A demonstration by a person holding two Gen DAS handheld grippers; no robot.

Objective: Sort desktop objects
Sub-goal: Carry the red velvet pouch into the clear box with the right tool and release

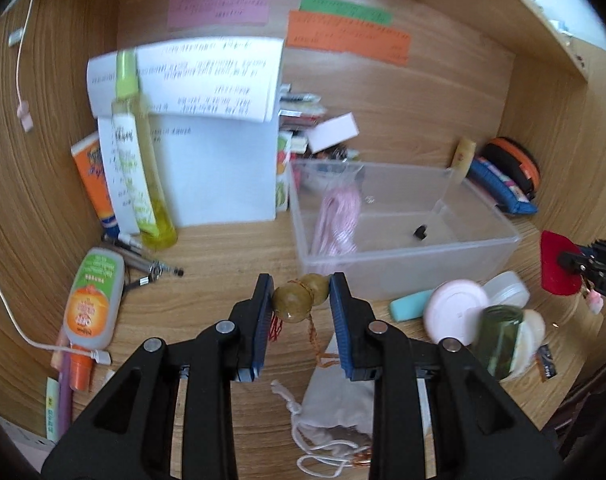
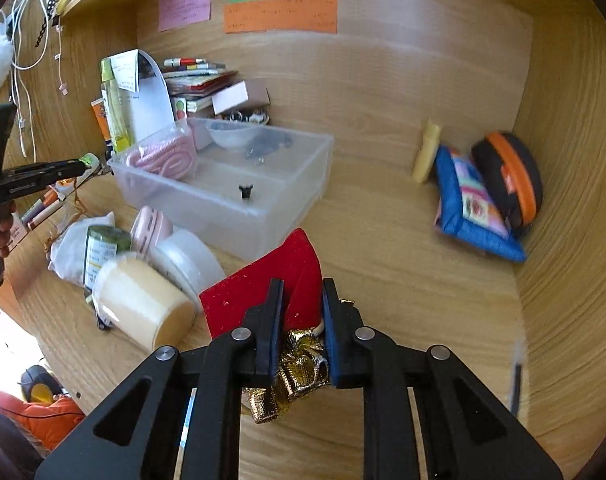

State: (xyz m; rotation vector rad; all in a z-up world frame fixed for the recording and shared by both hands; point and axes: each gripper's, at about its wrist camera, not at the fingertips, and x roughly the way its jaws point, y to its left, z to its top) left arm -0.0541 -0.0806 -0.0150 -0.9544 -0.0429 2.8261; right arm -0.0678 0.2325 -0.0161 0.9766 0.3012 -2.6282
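My left gripper (image 1: 301,300) is shut on a small brown gourd charm (image 1: 301,297) with a red tassel and cord, held above the desk just in front of the clear plastic box (image 1: 407,256). The box holds a pink coiled cable (image 1: 337,220) and a small black piece (image 1: 420,233). My right gripper (image 2: 303,308) is shut on a red velvet pouch (image 2: 271,284) with gold trim, held right of the box (image 2: 271,216). The left gripper also shows at the left edge of the right wrist view (image 2: 79,166).
A grey drawstring bag (image 1: 339,408), pink round case (image 1: 457,312), green jar (image 1: 503,340) and teal eraser (image 1: 411,304) lie near the box. Bottles, pens and paper (image 1: 207,128) crowd the left. A blue pouch (image 2: 471,208) and orange-black case (image 2: 511,176) sit at the back right.
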